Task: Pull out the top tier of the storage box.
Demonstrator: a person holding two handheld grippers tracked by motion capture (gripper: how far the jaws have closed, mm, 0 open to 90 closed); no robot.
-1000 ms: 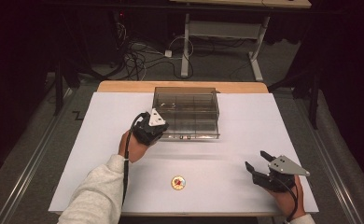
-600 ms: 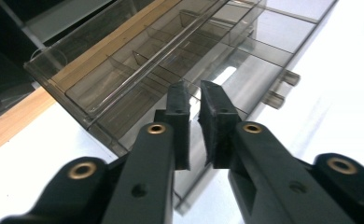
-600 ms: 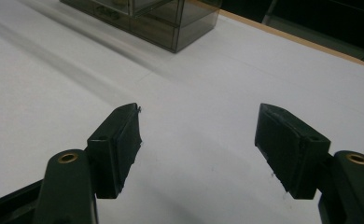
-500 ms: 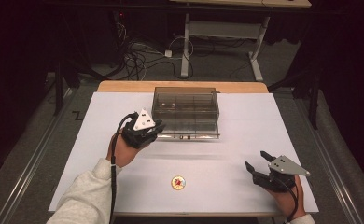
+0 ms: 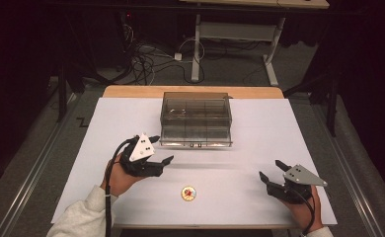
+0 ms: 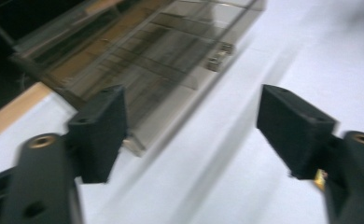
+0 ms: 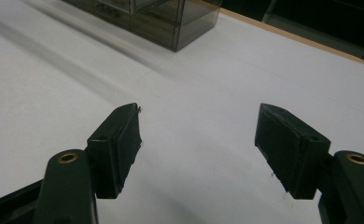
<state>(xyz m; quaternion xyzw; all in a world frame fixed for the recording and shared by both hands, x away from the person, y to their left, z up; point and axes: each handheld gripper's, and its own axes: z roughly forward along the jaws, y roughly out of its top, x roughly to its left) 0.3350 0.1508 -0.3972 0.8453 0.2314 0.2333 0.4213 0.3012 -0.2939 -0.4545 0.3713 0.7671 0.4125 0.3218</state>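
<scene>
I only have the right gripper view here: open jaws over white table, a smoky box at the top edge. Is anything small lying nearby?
Observer: Yes, in the high view a small round disc lies on the white table cover, between the two hands.
Operator: Where is the left hand-held gripper?
Observer: The left hand-held gripper is just left of the clear drawer box's front corner, jaws open.
Operator: Any drawer pulled out?
Observer: The drawers look closed.

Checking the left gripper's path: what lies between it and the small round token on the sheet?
Nothing. In the high view, bare white sheet separates the open left gripper from the round token; the clear drawer box stands farther back, off that line.
</scene>
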